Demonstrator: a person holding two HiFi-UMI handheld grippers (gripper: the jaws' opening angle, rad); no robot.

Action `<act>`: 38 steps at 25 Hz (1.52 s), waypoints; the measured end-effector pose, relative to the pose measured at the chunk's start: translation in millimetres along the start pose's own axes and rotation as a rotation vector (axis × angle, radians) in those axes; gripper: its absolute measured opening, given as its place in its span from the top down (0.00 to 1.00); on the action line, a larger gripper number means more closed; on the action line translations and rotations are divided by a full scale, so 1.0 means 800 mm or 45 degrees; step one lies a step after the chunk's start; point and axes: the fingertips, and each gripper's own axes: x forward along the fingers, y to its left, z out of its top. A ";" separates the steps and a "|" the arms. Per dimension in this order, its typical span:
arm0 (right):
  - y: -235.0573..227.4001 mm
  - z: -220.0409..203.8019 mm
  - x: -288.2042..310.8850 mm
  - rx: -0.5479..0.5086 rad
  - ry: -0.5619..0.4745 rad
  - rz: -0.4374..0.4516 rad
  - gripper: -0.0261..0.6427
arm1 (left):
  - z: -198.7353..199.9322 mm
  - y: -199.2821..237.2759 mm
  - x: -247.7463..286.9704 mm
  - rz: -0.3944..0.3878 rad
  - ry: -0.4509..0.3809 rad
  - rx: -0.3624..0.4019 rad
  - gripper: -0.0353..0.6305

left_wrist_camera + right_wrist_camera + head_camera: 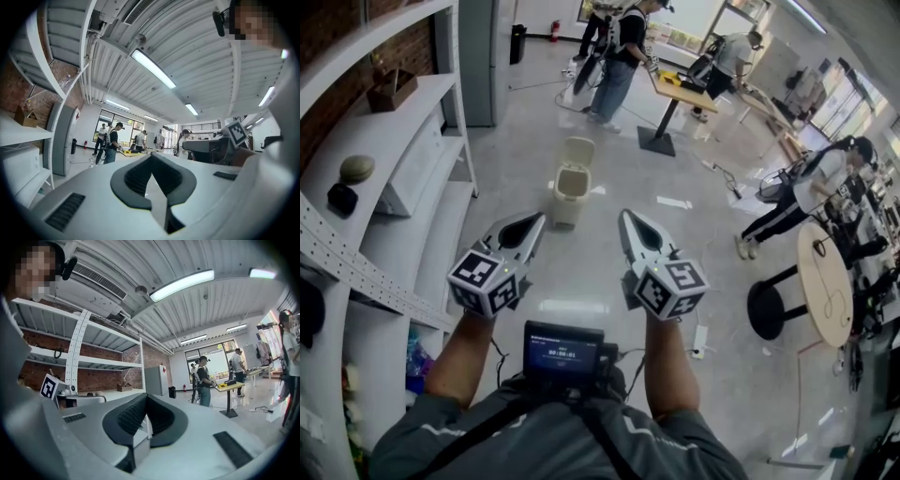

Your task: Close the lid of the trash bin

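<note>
The trash bin (569,195), likely light stiff plastic, wants a push on its upright lid's (578,150) top edge; the left gripper (538,220) and right gripper (625,217) are closed, empty, well apart from it.

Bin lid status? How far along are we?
Done: nothing. The trash bin stands on the floor with its lid up. In hand: nothing; the left gripper and right gripper are shut, empty, short of the bin. Left: reach the bin and swing the lid down.
</note>
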 end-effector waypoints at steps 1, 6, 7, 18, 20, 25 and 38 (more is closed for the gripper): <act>-0.005 0.000 0.005 0.002 -0.005 0.004 0.94 | -0.001 0.002 0.007 0.001 0.002 0.005 0.95; -0.045 -0.003 0.038 0.019 -0.009 0.045 0.94 | -0.004 0.020 0.054 0.035 0.019 0.010 0.95; -0.057 -0.002 0.043 0.018 -0.007 0.049 0.94 | -0.005 0.022 0.068 0.040 0.024 0.010 0.95; -0.196 0.032 0.105 0.029 -0.051 0.127 0.94 | 0.010 0.039 0.228 0.090 0.030 0.054 0.95; -0.218 0.035 0.114 0.029 -0.057 0.134 0.95 | 0.009 0.043 0.250 0.109 0.034 0.056 0.95; -0.271 0.037 0.124 0.045 -0.045 0.162 0.94 | -0.001 0.036 0.300 0.138 0.057 0.051 0.95; -0.331 0.035 0.203 0.062 -0.024 0.150 0.94 | -0.013 0.095 0.383 0.114 0.097 0.031 0.95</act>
